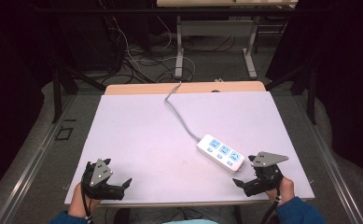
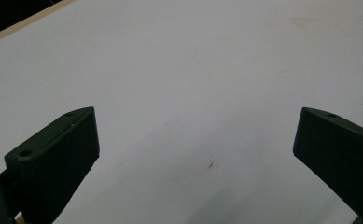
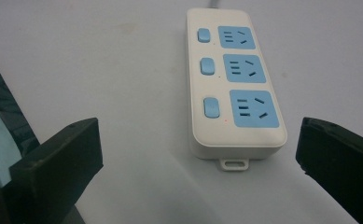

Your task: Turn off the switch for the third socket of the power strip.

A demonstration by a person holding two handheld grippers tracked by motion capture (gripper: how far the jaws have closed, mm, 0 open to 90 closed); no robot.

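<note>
White sheeting covers the counter [image 1: 137, 135] from edge to edge, with a dark room, loose cables and table legs on the floor behind it

Starting at the right claw [image 1: 242, 183]: it hangs low over the near right corner of the counter, its jaws spread wide with nothing between them. In the right gripper view the two black jaws of the right claw [image 3: 198, 154] stand well apart at the bottom corners, and the power strip [image 3: 233, 84] lies straight ahead in the gap they frame, its near end with the small hanging tab close in front but not yet touched. Its long axis runs almost directly away from that claw, with three blue sockets in a row down one side and three blue switches beside them.

From above, the power strip [image 1: 220, 153] lies at an angle on the right half of the counter, near end toward the right hand, far end toward the middle, and its grey cord [image 1: 181, 114] snakes off to the far edge and over it.

The left claw [image 1: 125, 183] sits at the near left corner, also wide and empty; the left gripper view has its jaws over bare white sheet. It is well apart from the strip.

My judgement: the right hand is plainly the nearer one, and a short push forward would bring its jaws either side of the strip's near end, across the narrow width
</note>
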